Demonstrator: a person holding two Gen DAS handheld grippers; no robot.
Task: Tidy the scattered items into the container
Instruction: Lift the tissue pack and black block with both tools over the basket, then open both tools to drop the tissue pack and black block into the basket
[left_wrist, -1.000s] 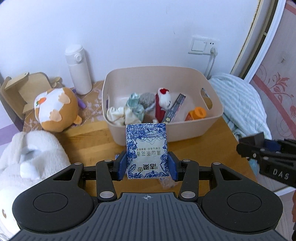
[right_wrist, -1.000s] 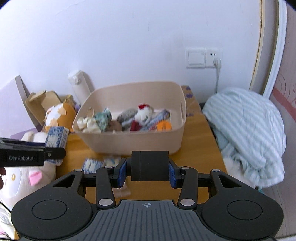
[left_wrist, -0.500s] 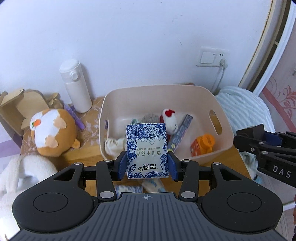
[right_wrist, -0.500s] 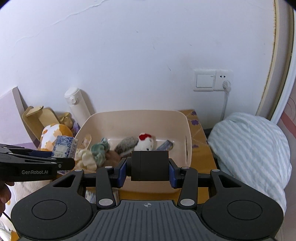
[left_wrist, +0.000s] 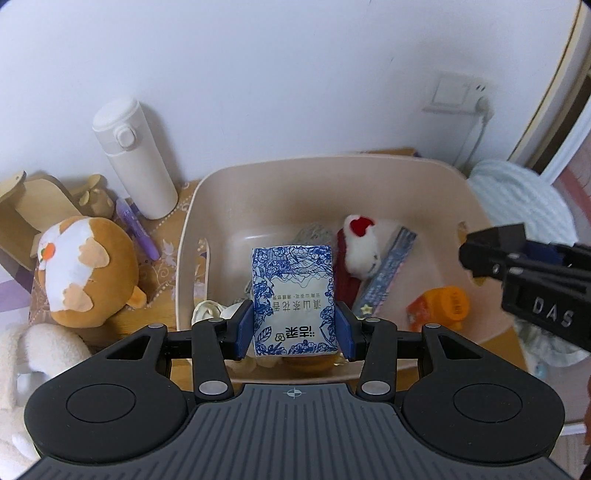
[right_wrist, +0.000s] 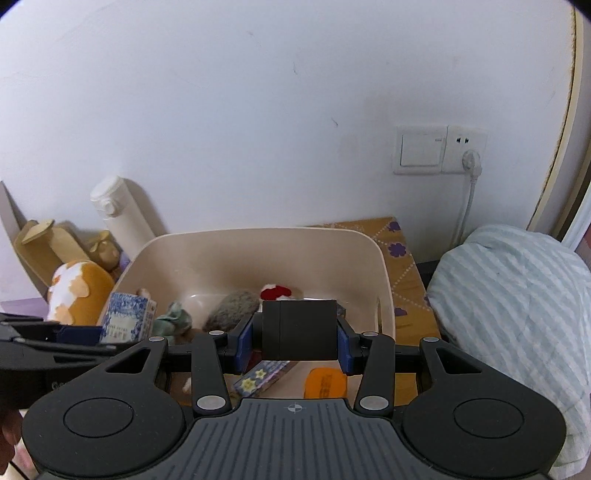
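Note:
My left gripper (left_wrist: 294, 334) is shut on a blue-and-white tissue pack (left_wrist: 293, 295) and holds it over the beige bin (left_wrist: 332, 166). The pack also shows in the right wrist view (right_wrist: 127, 317). My right gripper (right_wrist: 294, 339) is shut on a black box (right_wrist: 299, 328) above the bin's (right_wrist: 258, 236) right part; it shows in the left wrist view (left_wrist: 495, 254). In the bin lie a red-and-white plush (left_wrist: 360, 243), an orange bottle (left_wrist: 441, 306), a starry blue box (left_wrist: 388, 273), a grey item (right_wrist: 232, 308) and cloth pieces.
A white flask (left_wrist: 135, 158), a purple pen (left_wrist: 135, 229), an orange-and-white plush (left_wrist: 85, 269) and a wooden stand (left_wrist: 33, 206) sit left of the bin. A white plush (left_wrist: 33, 354) lies at near left. A striped blanket (right_wrist: 517, 302) lies right. A socket and cord (right_wrist: 469, 166) are on the wall.
Both grippers have risen and moved forward over the bin with their items still held. The bin now lies under them, seen from above.

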